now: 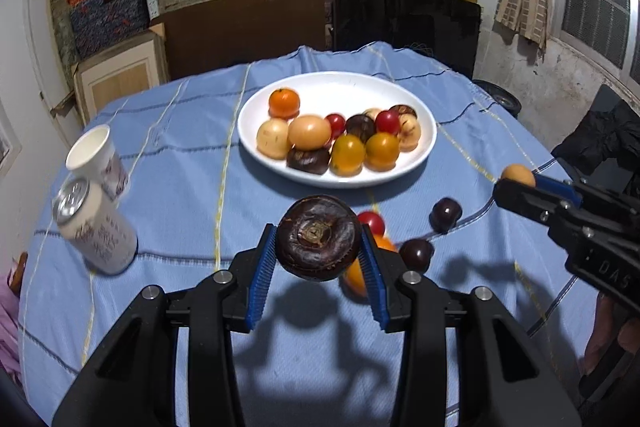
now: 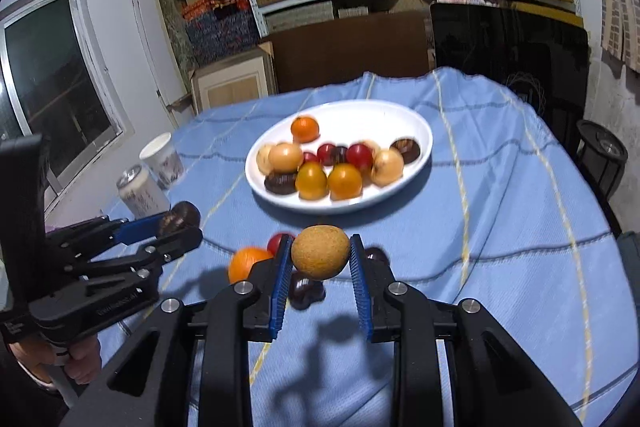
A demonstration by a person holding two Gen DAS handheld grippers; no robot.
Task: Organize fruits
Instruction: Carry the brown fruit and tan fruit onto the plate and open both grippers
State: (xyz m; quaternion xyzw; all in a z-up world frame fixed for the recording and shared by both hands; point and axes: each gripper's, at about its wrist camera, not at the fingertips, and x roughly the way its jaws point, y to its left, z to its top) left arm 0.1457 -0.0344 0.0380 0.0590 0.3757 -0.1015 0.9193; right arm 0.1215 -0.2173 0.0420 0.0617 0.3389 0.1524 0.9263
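My left gripper [image 1: 319,247] is shut on a dark brown round fruit [image 1: 318,237] and holds it above the blue cloth, short of the white plate [image 1: 420,151]. My right gripper [image 2: 320,255] is shut on a tan round fruit [image 2: 320,255], also held above the cloth. The plate holds several orange, yellow, red and dark fruits. Loose on the cloth near the grippers lie an orange fruit [image 2: 246,263], a red fruit [image 1: 373,221] and two dark fruits [image 1: 445,214] [image 1: 416,254]. The right gripper shows at the right of the left wrist view [image 1: 516,183]; the left gripper shows at the left of the right wrist view [image 2: 180,223].
A white drink can [image 1: 94,227] and a paper cup [image 1: 98,157] stand on the left of the table. The blue checked cloth [image 1: 180,147] covers the table. Shelves with boxes and a dark panel [image 1: 406,23] stand behind it. A window is at far left in the right wrist view.
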